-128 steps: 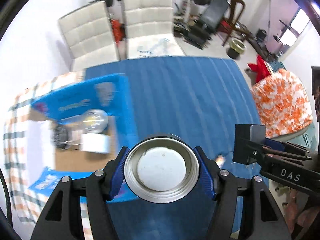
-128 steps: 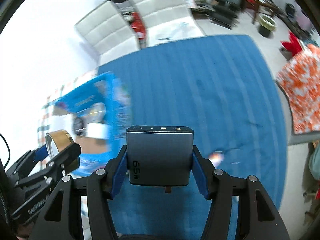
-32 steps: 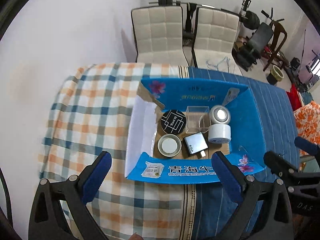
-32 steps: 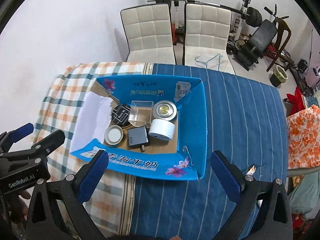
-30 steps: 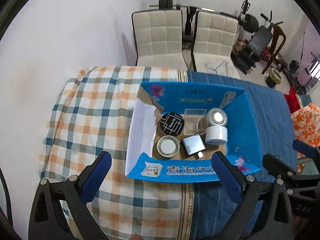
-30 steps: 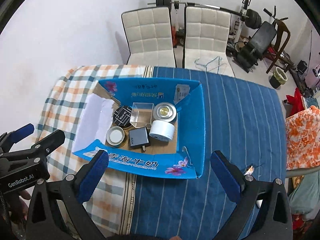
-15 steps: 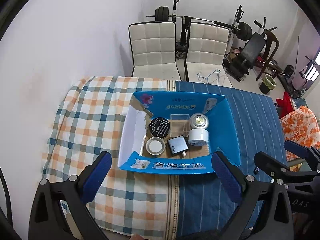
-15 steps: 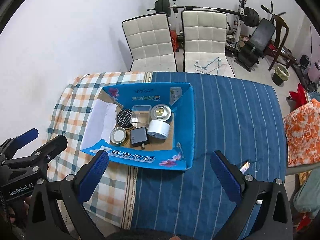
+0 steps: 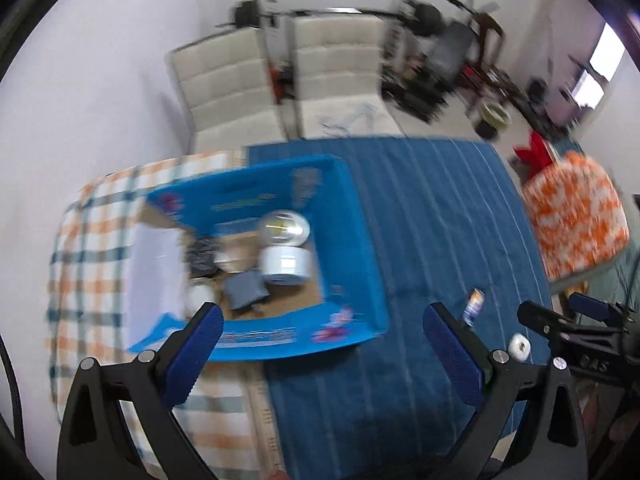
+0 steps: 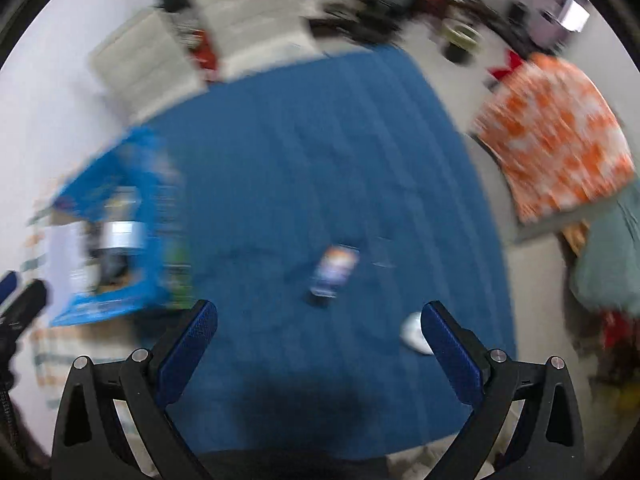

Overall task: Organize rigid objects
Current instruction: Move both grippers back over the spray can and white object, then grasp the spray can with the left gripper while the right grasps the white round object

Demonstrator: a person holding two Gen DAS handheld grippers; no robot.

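Blue cloth (image 10: pixel 320 184) spreads below us; box (image 9: pixel 352 248) at ten o'clock, packet (image 10: pixel 335 270) at twelve. Our left gripper (image 9: pixel 320 340) and right gripper (image 10: pixel 320 340) gape, empty.

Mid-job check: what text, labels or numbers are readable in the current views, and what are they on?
"DAS", faint: on the right gripper's arm, left wrist view.
Blue box: white print on front and back walls, too blurred to read.
Small packet on the blue cloth: coloured label, too blurred to read.
Left gripper: no readable marking.
Nothing else is readable; the right wrist view is motion-blurred.
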